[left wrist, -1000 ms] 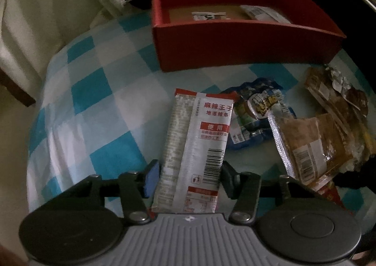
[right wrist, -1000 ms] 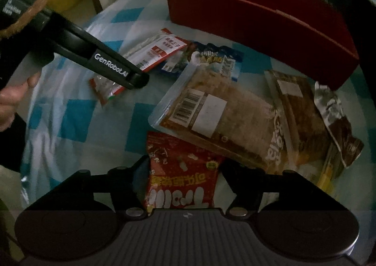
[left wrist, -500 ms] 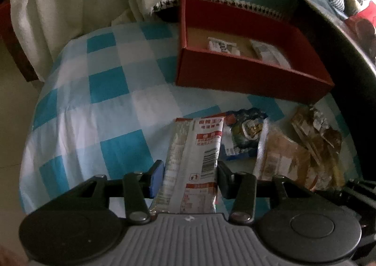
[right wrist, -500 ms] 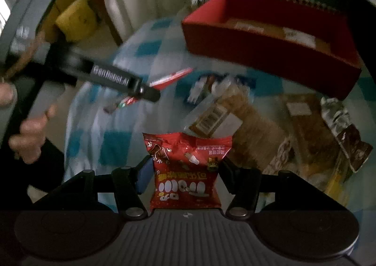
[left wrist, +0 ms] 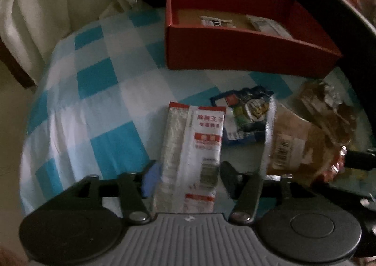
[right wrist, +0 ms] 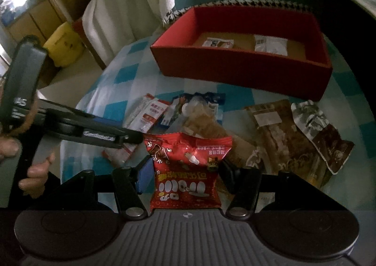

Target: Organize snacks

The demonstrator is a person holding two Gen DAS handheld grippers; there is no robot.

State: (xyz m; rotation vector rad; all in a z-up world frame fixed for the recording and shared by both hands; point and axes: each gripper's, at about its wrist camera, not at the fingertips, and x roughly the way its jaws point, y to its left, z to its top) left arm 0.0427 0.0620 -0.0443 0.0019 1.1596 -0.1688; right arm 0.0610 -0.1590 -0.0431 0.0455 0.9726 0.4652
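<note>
My left gripper [left wrist: 188, 175] is shut on a long white and red snack packet [left wrist: 195, 148] and holds it above the checked cloth. My right gripper [right wrist: 185, 172] is shut on a red snack bag [right wrist: 188, 169], lifted off the table. The red box [right wrist: 244, 66] stands at the back and holds two small white packets [right wrist: 270, 45]. It also shows in the left wrist view [left wrist: 244, 52]. The left gripper's arm [right wrist: 94, 134] reaches in from the left in the right wrist view.
A blue packet [left wrist: 244, 113] and brown packets [left wrist: 296, 146] lie on the blue and white checked cloth [left wrist: 94, 106] in front of the box. More brown packets [right wrist: 286, 139] lie at the right. A white cloth [left wrist: 58, 7] hangs behind the table.
Both grippers have lifted their packets off the table. The right gripper rose and now looks down into the red box. The left gripper moved slightly closer to the box.
</note>
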